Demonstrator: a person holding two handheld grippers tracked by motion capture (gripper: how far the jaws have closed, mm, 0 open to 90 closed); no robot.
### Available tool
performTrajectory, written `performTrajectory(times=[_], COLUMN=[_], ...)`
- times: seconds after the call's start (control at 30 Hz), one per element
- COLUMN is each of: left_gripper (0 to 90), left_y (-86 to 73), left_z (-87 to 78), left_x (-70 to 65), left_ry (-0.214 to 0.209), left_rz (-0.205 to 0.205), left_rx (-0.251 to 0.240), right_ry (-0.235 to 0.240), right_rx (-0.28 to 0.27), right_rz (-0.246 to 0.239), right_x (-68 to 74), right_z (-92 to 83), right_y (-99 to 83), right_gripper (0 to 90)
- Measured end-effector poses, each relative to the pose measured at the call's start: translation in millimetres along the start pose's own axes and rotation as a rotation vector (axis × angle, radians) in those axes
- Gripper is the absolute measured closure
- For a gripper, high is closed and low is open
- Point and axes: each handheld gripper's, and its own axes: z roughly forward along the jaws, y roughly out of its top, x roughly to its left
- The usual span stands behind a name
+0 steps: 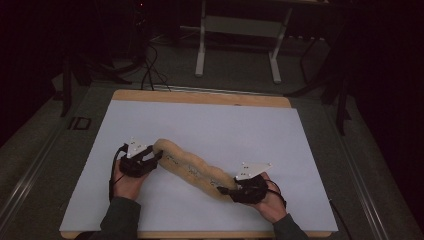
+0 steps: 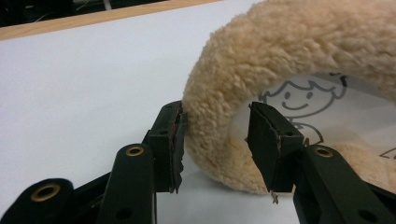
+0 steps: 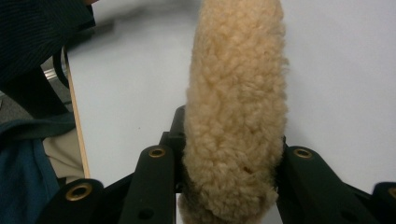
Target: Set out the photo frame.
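A long tan fleece cover lies slantwise on the white sheet, from middle left to lower right. My left gripper is at its upper left end. In the left gripper view the fleece cover curls between the jaws and shows a white lining with a cartoon face. One pad touches the pile and the other stands apart, so my left gripper is open. My right gripper holds the lower right end. There the fleece cover is pinched from both sides by my right gripper.
The white sheet covers a wooden tabletop whose far edge shows. Behind it stand the white legs of a desk frame, with cables on the dark floor. A dark sleeve is at the upper left of the right gripper view.
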Motion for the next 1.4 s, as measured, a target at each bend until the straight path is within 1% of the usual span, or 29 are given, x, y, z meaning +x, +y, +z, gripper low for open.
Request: performTrajectory(times=[0.07, 0.13, 0.23, 0.27, 0.3, 0.33, 0.37, 0.4, 0.43, 0.53, 0.57, 0.6, 0.63, 0.67, 0.7, 0.73, 0.77, 0.87, 0.9, 0.93, 0.97, 1.03, 1.07, 1.1, 1.13, 1.17, 1.23, 1.33, 1.4], left_gripper=[58.0, 59.7, 60.4, 60.4, 62.3, 66.4, 70.2, 72.1, 72.6, 73.1, 73.1, 73.1, 73.2, 73.2, 73.2, 73.3, 73.3, 73.4, 73.4, 73.4, 73.4, 73.4, 73.4, 73.4, 73.4, 73.4, 73.4, 73.3, 73.2], left_y=[-0.1, -0.5, -0.7, -0.4, -0.2, -0.3, -0.3, -0.3, -0.4, -0.4, -1.0, -1.0, -1.3, -1.3, -1.0, -1.0, -0.9, -1.9, -3.6, -3.6, -4.2, -4.8, -4.8, -5.3, -5.3, -5.4, -5.6, -6.0, -6.4], left_z=[0.8, 3.4, 6.2, 7.1, 7.4, 7.2, 6.4, 6.4, 5.6, 5.3, 4.8, 4.8, 2.9, 2.9, 2.2, 2.2, 1.8, 1.0, 0.0, 0.0, -0.5, -0.8, -0.8, -1.3, -1.3, -2.0, -2.9, -3.4, -4.1], left_x=[1.4, 2.7, 2.0, 1.5, 1.0, 1.0, 1.7, 1.7, 0.8, 0.4, 0.7, 0.7, 0.0, 0.0, -2.1, -2.1, -3.2, -3.6, -4.9, -4.9, -5.1, -5.5, -5.5, -5.8, -5.8, -6.3, -6.6, -6.8, -7.1], left_ry=[0.0, -0.003, -0.01, -0.005, 0.005, 0.019, 0.013, 0.013, 0.02, 0.024, 0.023, 0.023, 0.028, 0.028, 0.04, 0.04, 0.047, 0.051, 0.06, 0.06, 0.061, 0.063, 0.063, 0.063, 0.063, 0.065, 0.066, 0.065, 0.067], left_rz=[0.0, 0.001, -0.003, 0.003, 0.008, 0.012, 0.002, 0.002, 0.01, 0.006, -0.004, -0.004, -0.007, -0.007, -0.01, -0.01, -0.011, -0.021, -0.031, -0.031, -0.036, -0.04, -0.04, -0.048, -0.048, -0.054, -0.058, -0.061, -0.062], left_rx=[-0.004, 0.004, 0.01, 0.012, 0.014, 0.016, 0.02, 0.02, 0.027, 0.029, 0.027, 0.027, 0.034, 0.034, 0.036, 0.036, 0.039, 0.038, 0.032, 0.032, 0.031, 0.027, 0.027, 0.027, 0.027, 0.03, 0.034, 0.034, 0.034], right_ry=[0.004, 0.006, 0.003, 0.002, 0.002, 0.002, 0.0, -0.001, -0.005, -0.017, -0.024, -0.024, -0.05, -0.05, -0.078, -0.078, -0.108, -0.158, -0.17, -0.17, -0.205, -0.23, -0.23, -0.248, -0.248, -0.269, -0.281, -0.284, -0.294], right_rx=[0.003, 0.005, 0.018, 0.022, 0.023, 0.026, 0.027, 0.027, 0.026, 0.023, 0.02, 0.02, 0.023, 0.023, 0.025, 0.025, 0.031, 0.027, 0.025, 0.025, 0.021, 0.02, 0.02, 0.014, 0.014, 0.008, 0.008, 0.007, 0.02], right_rz=[0.0, -0.008, -0.021, -0.024, -0.023, -0.023, -0.024, -0.023, -0.025, -0.025, -0.021, -0.021, -0.016, -0.016, -0.007, -0.007, 0.005, 0.023, 0.027, 0.027, 0.038, 0.058, 0.058, 0.081, 0.081, 0.096, 0.114, 0.119, 0.13], right_x=[-0.5, -1.6, -1.4, -1.1, -1.4, -1.7, -2.0, -2.5, -2.5, -2.9, -3.3, -3.3, -4.4, -4.4, -5.3, -5.3, -6.3, -8.1, -8.6, -8.6, -10.0, -12.1, -12.1, -14.4, -14.4, -16.5, -17.5, -18.1, -18.6], right_z=[-0.2, 0.0, 0.4, 0.6, 0.7, 0.6, 0.6, 0.5, 0.4, 0.1, 0.1, 0.1, 0.0, 0.0, 0.2, 0.2, 0.5, 0.5, 0.4, 0.4, 0.5, 0.3, 0.3, -0.7, -0.7, -1.2, -1.5, -1.7, -1.7], right_y=[-0.4, -1.1, -1.8, -1.9, -1.9, -1.9, -2.1, -2.1, -2.0, -1.6, -1.7, -1.7, -1.8, -1.8, -2.0, -2.0, -2.2, -1.9, -1.8, -1.8, -1.4, -1.4, -1.4, -2.6, -2.6, -3.6, -4.4, -5.4, -7.1], right_gripper=[67.3, 67.3, 67.3, 67.2, 67.2, 67.1, 67.1, 67.1, 67.1, 66.9, 66.8, 66.8, 66.6, 66.6, 66.3, 66.3, 66.0, 65.2, 64.9, 64.9, 63.6, 61.0, 61.0, 58.7, 58.7, 55.5, 53.0, 51.6, 49.6])
